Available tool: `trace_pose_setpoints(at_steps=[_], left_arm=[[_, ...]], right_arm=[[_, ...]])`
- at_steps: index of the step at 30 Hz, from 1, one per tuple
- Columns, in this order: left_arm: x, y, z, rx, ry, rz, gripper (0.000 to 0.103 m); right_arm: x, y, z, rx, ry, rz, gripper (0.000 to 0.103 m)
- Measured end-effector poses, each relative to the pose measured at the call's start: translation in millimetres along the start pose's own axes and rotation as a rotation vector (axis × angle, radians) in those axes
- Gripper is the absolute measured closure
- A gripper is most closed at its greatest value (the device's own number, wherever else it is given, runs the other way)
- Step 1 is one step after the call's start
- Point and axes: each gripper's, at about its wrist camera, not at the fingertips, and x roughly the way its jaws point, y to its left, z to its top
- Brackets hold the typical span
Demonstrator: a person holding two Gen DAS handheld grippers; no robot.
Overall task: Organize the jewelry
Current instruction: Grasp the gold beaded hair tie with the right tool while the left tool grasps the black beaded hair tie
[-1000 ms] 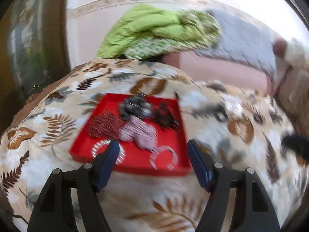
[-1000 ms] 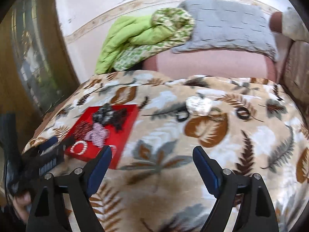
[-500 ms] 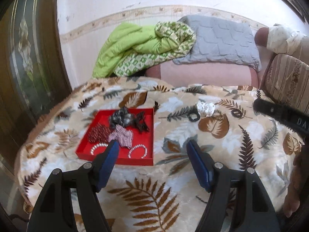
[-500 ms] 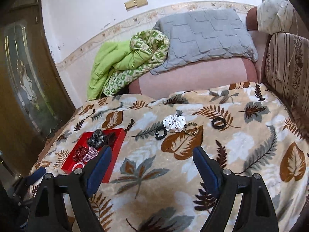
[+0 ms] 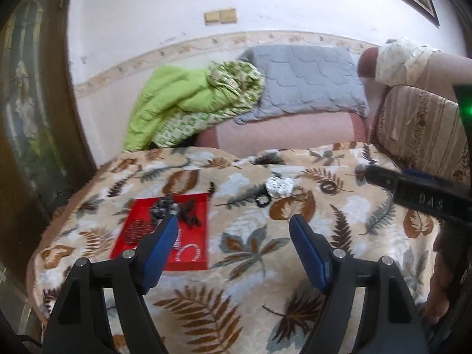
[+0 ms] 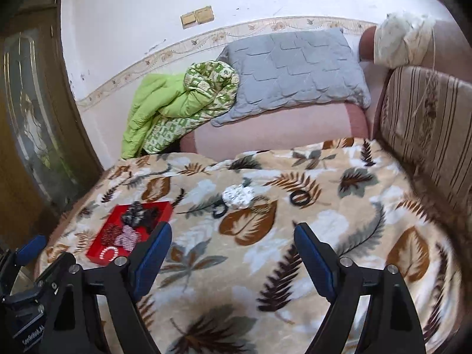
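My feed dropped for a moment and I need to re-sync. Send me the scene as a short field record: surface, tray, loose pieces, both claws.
surface: leaf-print blanket
tray: red tray, at the blanket's left side, holds beaded and dark pieces
loose pieces: white scrunchie, black ring, small dark ring, thin bracelet, all on the blanket outside the tray
left claw: open, empty, jaws just opened further
right claw: open, empty, jaws just narrowed slightly

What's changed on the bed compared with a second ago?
Both tongs have pulled back and up from the red tray, which now looks smaller and farther away. The left tongs have just opened a little; the right tongs have just closed a little; both empty. The tray's jewelry and the loose pieces on the blanket stayed put.
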Motion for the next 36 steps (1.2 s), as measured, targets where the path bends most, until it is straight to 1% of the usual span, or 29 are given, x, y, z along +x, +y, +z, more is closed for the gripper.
trace_pose_setpoints(at_steps=[2,4,5,6,7,8,9,10,11,12,14,16,17,18,19,21,22,24,25,27,28,29,30,33,36], left_arm=[[18.8,-0.1,6.4,-0.012,0.03,-0.03,0.026],[49.1,-1.3,15.8,-0.013,0.053,-0.053,0.026],[63.1,-2.5,19.4,-0.006,0.065,-0.054,0.026],[85.0,-3.6,25.7,0.0,0.086,-0.057,0.026],[98.2,-4.2,28.6,-0.004,0.095,-0.067,0.026],[119.0,-4.1,34.4,-0.013,0.109,-0.083,0.026],[137.6,-3.6,39.3,-0.026,0.123,-0.093,0.026],[153.8,-1.9,43.7,-0.041,0.132,-0.107,0.026],[167.5,-0.8,47.2,-0.053,0.136,-0.121,0.026],[190.1,0.8,52.0,-0.066,0.138,-0.138,0.026],[222.0,2.9,52.2,-0.075,0.149,-0.146,0.026],[244.4,8.0,42.9,-0.102,0.159,-0.143,0.026],[255.6,10.9,36.6,-0.118,0.18,-0.115,0.026],[267.5,10.9,29.6,-0.118,0.226,-0.103,0.026],[275.8,10.1,23.8,-0.105,0.254,-0.126,0.029],[281.5,8.2,19.1,-0.069,0.265,-0.108,0.029],[282.0,8.5,17.9,-0.067,0.266,-0.099,0.029],[284.9,14.8,17.7,-0.103,0.285,-0.11,0.029],[286.1,18.4,16.9,-0.121,0.293,-0.106,0.029],[288.7,22.7,14.6,-0.134,0.298,-0.092,0.029],[289.9,22.2,13.4,-0.126,0.297,-0.082,0.029],[290.4,21.2,12.9,-0.119,0.295,-0.077,0.029],[291.4,19.9,11.3,-0.112,0.293,-0.074,0.029],[294.2,17.1,6.4,-0.103,0.294,-0.086,0.033],[300.1,15.1,3.1,-0.105,0.293,-0.085,0.034]], right_arm=[[11.0,-7.0,9.0,-0.003,0.024,0.011,0.024],[31.1,-17.1,19.3,0.007,0.053,0.016,0.036],[43.6,-22.6,24.0,0.012,0.072,0.015,0.038],[61.0,-29.8,29.9,0.019,0.097,0.02,0.042],[80.7,-38.4,35.5,0.03,0.126,0.036,0.046],[99.1,-45.8,40.1,0.044,0.153,0.043,0.049],[113.1,-52.7,43.6,0.056,0.171,0.044,0.054],[134.1,-61.2,48.9,0.067,0.191,0.047,0.056],[145.7,-65.2,51.4,0.071,0.201,0.05,0.056],[169.4,-72.6,55.5,0.078,0.219,0.052,0.056],[200.5,-79.3,59.2,0.083,0.252,0.051,0.059],[236.5,-83.4,57.0,0.087,0.286,0.044,0.063],[258.5,-85.7,52.2,0.093,0.303,0.032,0.064],[272.3,-85.7,47.9,0.09,0.312,0.02,0.066],[286.2,-84.8,42.2,0.082,0.321,0.006,0.069],[319.2,-79.8,27.0,0.049,0.348,-0.023,0.074],[332.2,-78.5,20.6,0.037,0.363,-0.027,0.074],[356.9,-76.6,3.5,0.019,0.415,-0.042,0.077],[362.4,-77.0,-2.0,0.016,0.416,-0.07,0.077],[362.6,-74.7,-3.6,0.0,0.398,-0.085,0.077],[363.0,-73.4,-3.3,-0.011,0.398,-0.089,0.079],[361.0,-70.7,-4.0,-0.031,0.397,-0.102,0.083],[360.3,-69.4,-5.4,-0.043,0.396,-0.122,0.089],[355.8,-69.5,-8.2,-0.052,0.387,-0.133,0.09],[333.6,-68.1,-4.8,-0.038,0.359,-0.126,0.09]])
